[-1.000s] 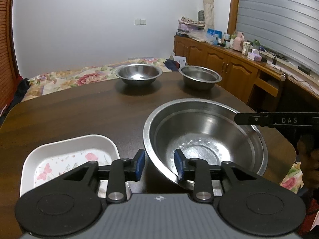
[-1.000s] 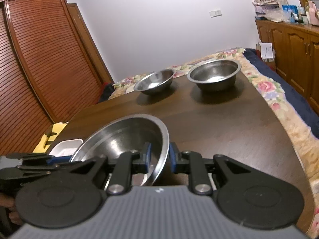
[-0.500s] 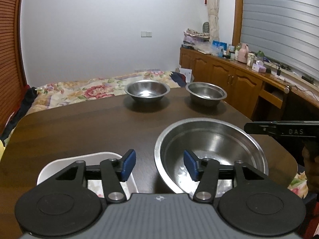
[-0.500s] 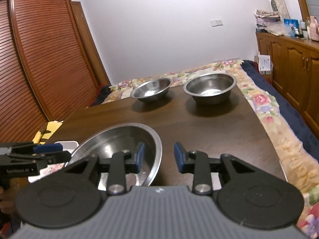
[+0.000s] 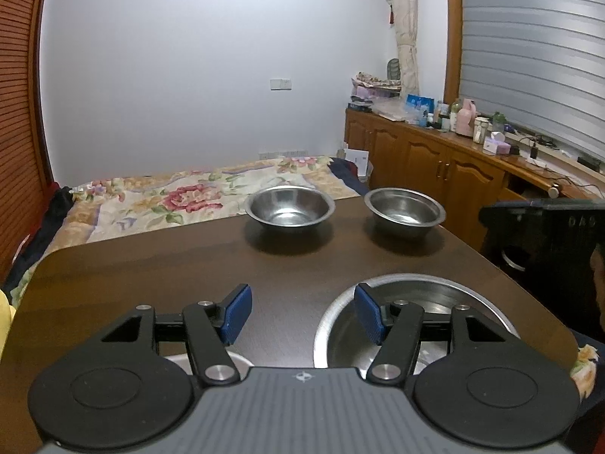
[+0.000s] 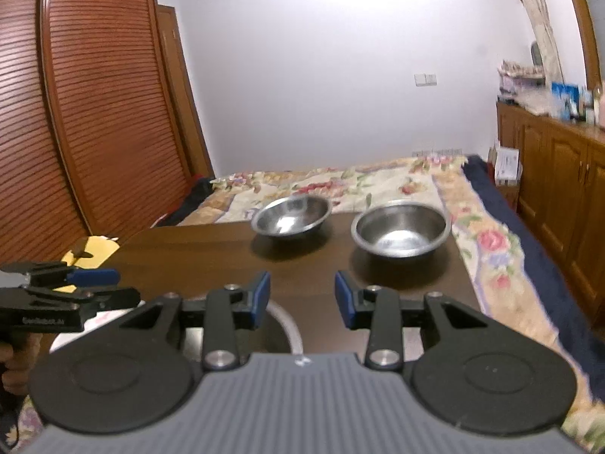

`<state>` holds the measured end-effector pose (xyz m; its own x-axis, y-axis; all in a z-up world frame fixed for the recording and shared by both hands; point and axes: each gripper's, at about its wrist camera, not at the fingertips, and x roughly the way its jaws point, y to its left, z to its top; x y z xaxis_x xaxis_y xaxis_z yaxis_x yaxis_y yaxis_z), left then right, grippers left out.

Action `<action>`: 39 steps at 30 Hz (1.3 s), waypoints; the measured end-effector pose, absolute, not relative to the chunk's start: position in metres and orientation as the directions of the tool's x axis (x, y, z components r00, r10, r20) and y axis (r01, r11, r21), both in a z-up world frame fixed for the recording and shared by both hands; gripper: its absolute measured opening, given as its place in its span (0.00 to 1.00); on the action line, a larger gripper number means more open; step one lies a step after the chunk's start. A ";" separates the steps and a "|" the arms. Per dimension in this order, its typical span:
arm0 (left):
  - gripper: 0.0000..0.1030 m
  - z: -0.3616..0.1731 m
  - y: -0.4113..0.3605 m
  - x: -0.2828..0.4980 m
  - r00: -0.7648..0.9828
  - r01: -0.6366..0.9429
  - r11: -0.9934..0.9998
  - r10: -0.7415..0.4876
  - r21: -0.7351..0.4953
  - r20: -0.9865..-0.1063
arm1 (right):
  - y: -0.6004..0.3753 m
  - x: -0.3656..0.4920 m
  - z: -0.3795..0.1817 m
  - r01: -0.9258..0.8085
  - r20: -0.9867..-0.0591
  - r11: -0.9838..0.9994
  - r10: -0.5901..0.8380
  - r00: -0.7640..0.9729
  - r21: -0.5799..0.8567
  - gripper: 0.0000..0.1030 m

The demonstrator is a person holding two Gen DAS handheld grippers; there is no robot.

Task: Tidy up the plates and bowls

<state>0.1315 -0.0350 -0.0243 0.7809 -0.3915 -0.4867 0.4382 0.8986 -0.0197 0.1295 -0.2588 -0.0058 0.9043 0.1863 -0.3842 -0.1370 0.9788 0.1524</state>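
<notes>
Both grippers have let go of the large steel bowl (image 5: pixel 446 295), which now rests on the near right of the desk (image 5: pixel 151 272); a second ago each pair of jaws clamped its rim. The left gripper (image 5: pixel 300 312) stands released, jaws just opened and empty above bare wood beside the bowl's left edge. The right gripper (image 6: pixel 302 299) is likewise released, nothing between its jaws, and has lifted off the bowl. Two smaller steel bowls (image 5: pixel 289 212) (image 5: pixel 404 212) sit side by side at the far edge, close to the bed (image 5: pixel 159 200). Open desk lies between them and the near bowl.
</notes>
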 end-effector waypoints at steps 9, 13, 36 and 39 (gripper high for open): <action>0.61 -0.009 -0.032 0.181 0.791 0.415 0.909 -0.376 -0.028 -0.483 | -0.264 0.175 0.020 -0.168 -0.364 0.981 0.190 0.912 0.091 0.38; 0.61 -0.001 -0.035 0.204 0.804 0.397 0.918 -0.354 -0.012 -0.478 | -0.267 0.202 0.022 -0.178 -0.381 0.980 0.199 0.903 0.089 0.38; 0.57 -0.044 -0.070 0.327 0.743 0.401 0.916 -0.344 -0.029 -0.574 | -0.237 0.333 -0.018 -0.203 -0.610 0.978 0.191 0.769 0.051 0.38; 0.55 -0.049 -0.070 0.337 0.728 0.397 0.916 -0.352 -0.057 -0.588 | -0.236 0.341 -0.022 -0.198 -0.634 0.979 0.186 0.751 0.054 0.38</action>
